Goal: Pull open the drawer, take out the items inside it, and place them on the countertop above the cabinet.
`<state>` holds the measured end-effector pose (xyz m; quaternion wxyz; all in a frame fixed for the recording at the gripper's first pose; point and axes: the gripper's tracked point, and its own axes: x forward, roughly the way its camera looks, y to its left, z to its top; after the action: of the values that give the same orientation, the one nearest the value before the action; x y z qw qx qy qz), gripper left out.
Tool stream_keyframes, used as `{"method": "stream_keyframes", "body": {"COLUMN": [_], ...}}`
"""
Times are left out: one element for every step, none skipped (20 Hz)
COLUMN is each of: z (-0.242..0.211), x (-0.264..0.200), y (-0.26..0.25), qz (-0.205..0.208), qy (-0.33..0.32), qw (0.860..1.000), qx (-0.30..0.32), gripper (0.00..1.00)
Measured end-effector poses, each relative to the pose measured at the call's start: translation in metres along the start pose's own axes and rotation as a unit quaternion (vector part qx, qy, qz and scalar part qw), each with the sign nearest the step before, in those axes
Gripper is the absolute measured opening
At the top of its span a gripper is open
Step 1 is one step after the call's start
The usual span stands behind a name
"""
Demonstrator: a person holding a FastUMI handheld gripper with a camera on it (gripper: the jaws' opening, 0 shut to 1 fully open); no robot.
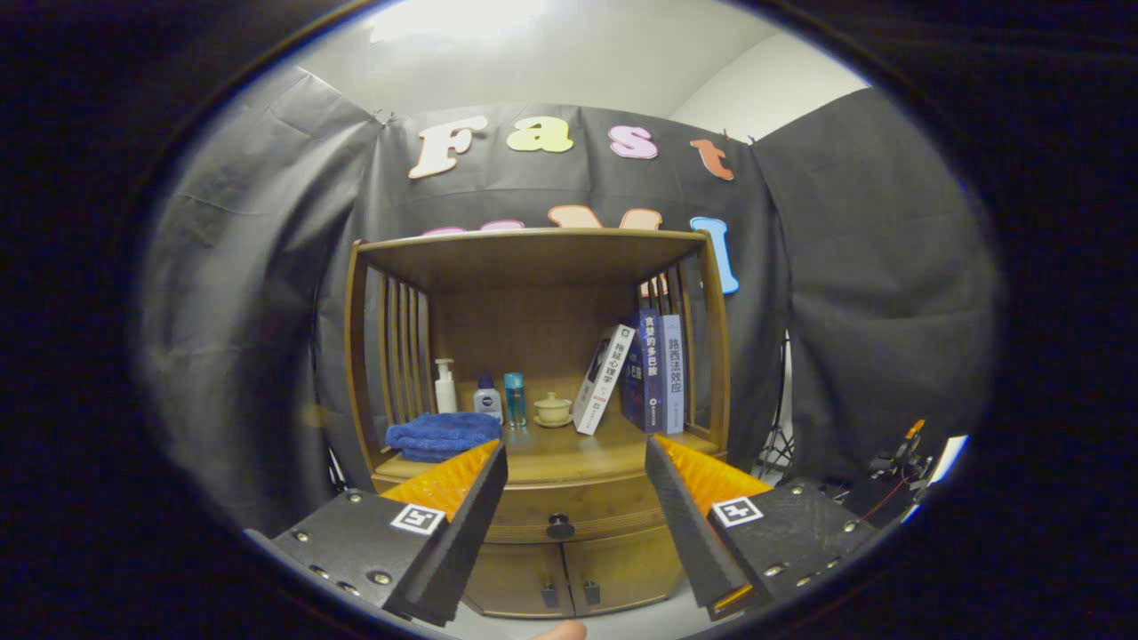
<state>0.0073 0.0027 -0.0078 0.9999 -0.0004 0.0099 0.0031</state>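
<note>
Wooden and closed, the drawer (560,508) sits low in the centre of the frame, its front running left to right beneath the countertop (569,453) of the cabinet (533,569). Its dark round knob (560,526) lies straight ahead of the gripper (576,464), in the gap between the two spread, empty fingers and well beyond their tips. The coming move looks like a straight push forward, slightly downward, to bring the knob between the fingers before closing on it.

Whatever is inside the drawer is hidden. On the countertop stand a folded blue towel (442,436) at left, then a white pump bottle (445,386), two small bottles (488,397) whose labels are too small to read, a lidded tea cup (553,410), and leaning books (633,373) at right. Their spines carry Chinese titles; I can make out 路西法效应 on the rightmost one.
</note>
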Motion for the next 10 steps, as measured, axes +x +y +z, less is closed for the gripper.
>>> {"method": "stream_keyframes", "body": {"z": [0.000, -0.002, -0.005, -0.007, -0.010, -0.014, -0.020, -0.025, -0.032, -0.038], "x": [0.001, 0.001, 0.003, 0.005, 0.008, 0.010, 0.014, 0.017, 0.021, 0.024], "y": [-0.001, -0.001, -0.001, -0.001, 0.000, 0.001, 0.002, 0.003, 0.005, 0.009], "qz": [-0.001, -0.001, 0.000, 0.000, 0.000, 0.001, 0.002, 0.002, 0.004, 0.009], "qy": [-0.002, -0.001, -0.003, -0.005, -0.008, -0.008, -0.008, -0.008, -0.008, -0.008], "qw": [1.000, 1.000, 1.000, 1.000, 1.000, 1.000, 1.000, 1.000, 1.000, 1.000], "qx": [0.000, 0.001, 0.002, 0.002, 0.001, 0.001, -0.001, -0.003, -0.007, -0.011], "gripper": [0.94, 0.94, 0.94, 0.94, 0.94, 0.94, 0.94, 0.94, 0.94, 0.93]}}
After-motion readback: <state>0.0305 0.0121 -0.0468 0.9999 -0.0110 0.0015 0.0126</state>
